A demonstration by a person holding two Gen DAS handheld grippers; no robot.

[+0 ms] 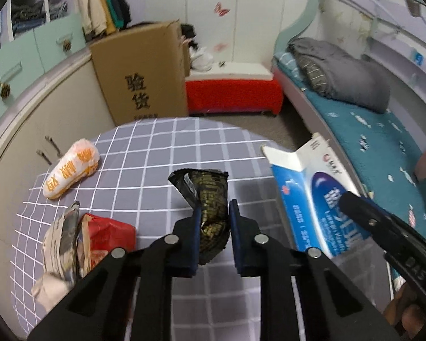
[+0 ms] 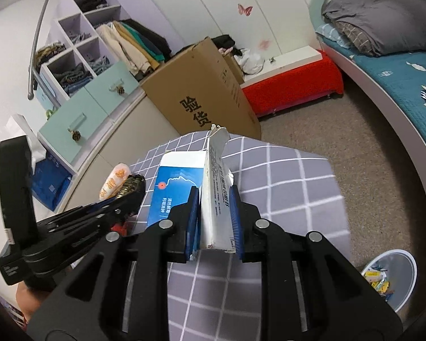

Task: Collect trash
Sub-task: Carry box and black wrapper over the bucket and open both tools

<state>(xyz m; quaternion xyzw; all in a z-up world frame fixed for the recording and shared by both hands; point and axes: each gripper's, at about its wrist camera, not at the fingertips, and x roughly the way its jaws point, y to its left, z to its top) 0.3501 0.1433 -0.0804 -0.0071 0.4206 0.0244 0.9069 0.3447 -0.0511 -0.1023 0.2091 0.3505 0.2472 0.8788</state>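
Worktop [image 1: 184,142], grey cloth with white grid, as I see it through the two wrist views, left to right:

- Far left edge: orange-and-white snack packet [image 1: 71,169], lying flat, well apart from both claws.
- Near left edge: crumpled paper wrapper [image 1: 61,244] touching a red wrapper [image 1: 110,234]; both rest on the cloth.
- Centre: my left claw [image 1: 214,227], blue pads pinched on a black-and-gold foil wrapper [image 1: 210,207]. The wrapper stands up between the pads, its torn top curling above them, lifted off the cloth.
- Right edge: my right claw [image 2: 214,221], closed on a blue-and-white carton [image 2: 181,196]. The pads grip its white side panel; the opened top flap points away from me. The carton is raised over the right part of the worktop.
- Floor, beyond the near right corner: white bin [image 2: 394,278] with bright scraps inside.

Behind the far edge: cardboard box [image 1: 144,76] with black characters; bed [image 1: 383,142] with teal cover on the right.
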